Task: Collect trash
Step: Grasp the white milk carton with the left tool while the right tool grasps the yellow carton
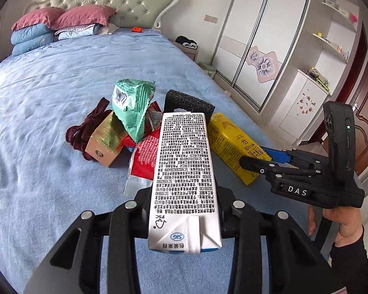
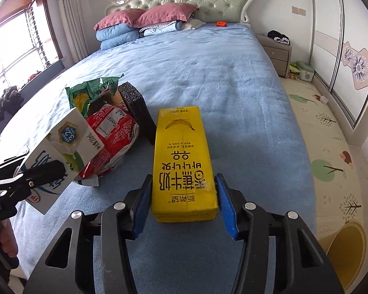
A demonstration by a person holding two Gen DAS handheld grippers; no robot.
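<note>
On the blue bed (image 1: 49, 98) lies a heap of trash: a green wrapper (image 1: 132, 107), a red packet (image 1: 144, 156), a tan box (image 1: 105, 142) and a black foam block (image 1: 189, 103). My left gripper (image 1: 184, 196) is shut on a white milk carton (image 1: 184, 159), lifted clear of the bed beside the heap (image 2: 66, 142). A yellow milk carton (image 2: 181, 152) lies flat on the bed to the right of the heap. My right gripper (image 2: 182, 188) straddles its near end, a blue pad pressed to each side. In the left wrist view, the right gripper (image 1: 255, 156) reaches the yellow carton (image 1: 235, 142) from the right.
A dark red cloth (image 1: 85, 127) lies under the heap's left side. Pillows (image 2: 135, 24) and an orange object (image 2: 220, 23) sit at the headboard. Right of the bed are a nightstand (image 2: 277, 54), a play mat (image 2: 331, 147), a yellow bin (image 2: 343, 245) and a sliding wardrobe (image 1: 257, 36).
</note>
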